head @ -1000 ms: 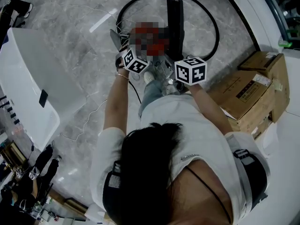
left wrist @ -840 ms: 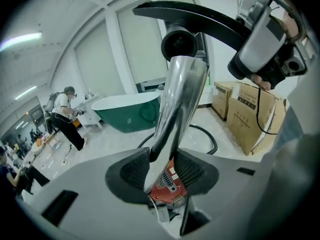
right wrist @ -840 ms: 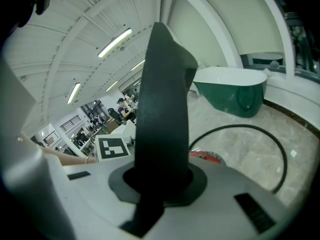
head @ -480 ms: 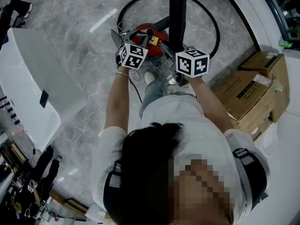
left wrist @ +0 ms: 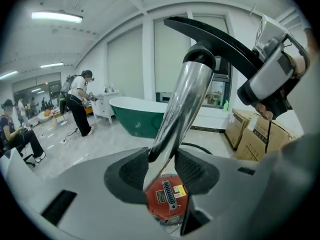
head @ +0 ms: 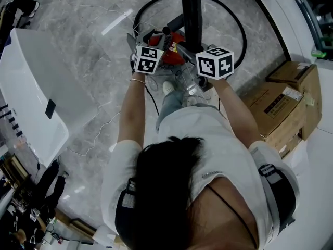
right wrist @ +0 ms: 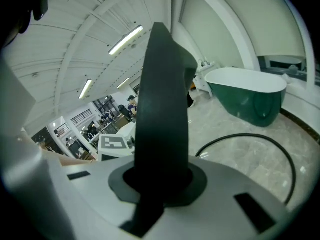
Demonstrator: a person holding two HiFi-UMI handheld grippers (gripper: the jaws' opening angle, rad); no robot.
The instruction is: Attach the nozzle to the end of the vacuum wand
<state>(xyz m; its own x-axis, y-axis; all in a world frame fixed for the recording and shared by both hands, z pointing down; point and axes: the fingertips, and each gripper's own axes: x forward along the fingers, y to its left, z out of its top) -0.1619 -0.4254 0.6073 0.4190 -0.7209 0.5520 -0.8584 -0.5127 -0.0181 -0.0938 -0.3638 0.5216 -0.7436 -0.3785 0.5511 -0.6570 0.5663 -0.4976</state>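
Observation:
A chrome vacuum wand [left wrist: 177,114] runs up between the pads of my left gripper [left wrist: 162,160], which grips it; those jaws have just been opening a little, with the wand still between them. A black collar [left wrist: 200,59] caps the wand's far end, and the black nozzle [left wrist: 220,34] meets it there. My right gripper [right wrist: 157,180] is shut on that nozzle [right wrist: 162,114]. In the head view the nozzle [head: 191,14] stands up above both marker cubes. The red vacuum body [head: 171,43] sits on the floor below the grippers.
The black hose [head: 237,30] loops on the marble floor round the vacuum. A white bathtub [head: 31,98] stands at the left, cardboard boxes [head: 281,105] at the right. Beyond are a green bathtub [left wrist: 140,116] and people [left wrist: 77,101].
Both grippers have moved up the head view, away from the person, carrying wand and nozzle. The nozzle's top now runs off the upper edge. The left gripper has rolled.

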